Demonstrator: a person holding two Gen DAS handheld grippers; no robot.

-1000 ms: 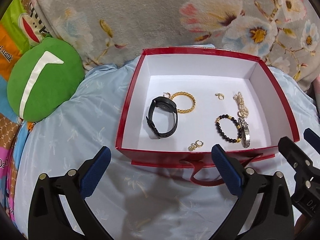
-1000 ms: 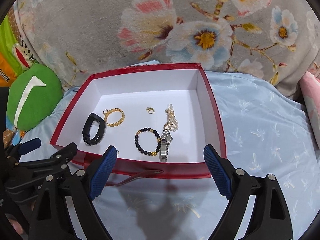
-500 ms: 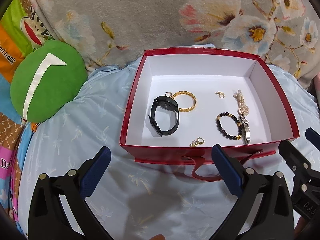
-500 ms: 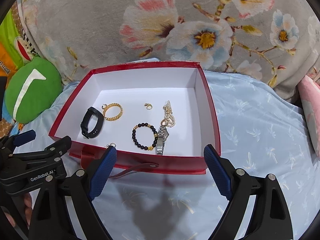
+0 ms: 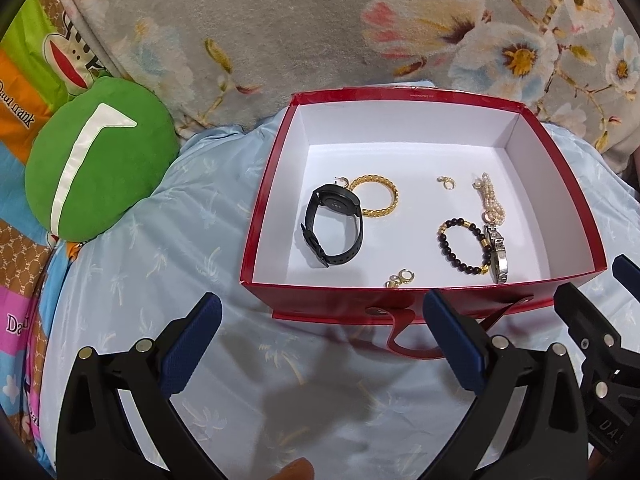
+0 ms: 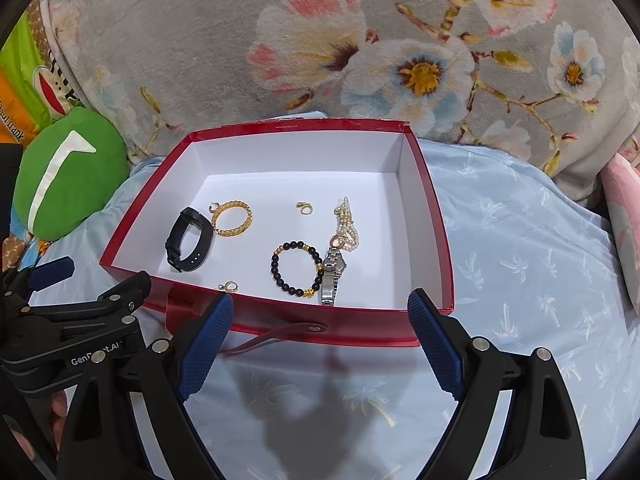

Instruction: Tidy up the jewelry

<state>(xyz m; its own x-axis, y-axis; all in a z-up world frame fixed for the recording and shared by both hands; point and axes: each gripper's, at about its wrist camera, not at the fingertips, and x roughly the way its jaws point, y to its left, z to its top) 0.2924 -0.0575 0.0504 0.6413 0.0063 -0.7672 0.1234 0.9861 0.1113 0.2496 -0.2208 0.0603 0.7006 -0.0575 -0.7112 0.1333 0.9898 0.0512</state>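
Observation:
A red box [image 5: 560, 152] [image 6: 436, 240] with a white inside sits on a light blue bedsheet. Inside lie a black smartwatch [image 5: 334, 224] [image 6: 188, 244], a gold chain bracelet [image 5: 376, 196] [image 6: 233, 218], a black bead bracelet [image 5: 464, 246] [image 6: 296, 268], a silver watch [image 5: 499, 254] [image 6: 332, 280], a pearl strand [image 5: 490, 200] [image 6: 347, 224] and small gold earrings [image 5: 400, 278] [image 6: 306, 208]. My left gripper [image 5: 320, 338] is open and empty in front of the box. My right gripper [image 6: 320, 338] is open and empty too, just before the box's front wall.
A green round cushion [image 5: 96, 160] [image 6: 60, 172] lies left of the box. A grey floral blanket [image 5: 320, 20] [image 6: 360, 40] rises behind it. A red strap [image 5: 404, 340] hangs from the box's front. A pink item [image 6: 624, 216] lies at far right.
Both grippers have drawn back slightly from the box, so it sits a little farther off in both views. The jewelry has not moved.

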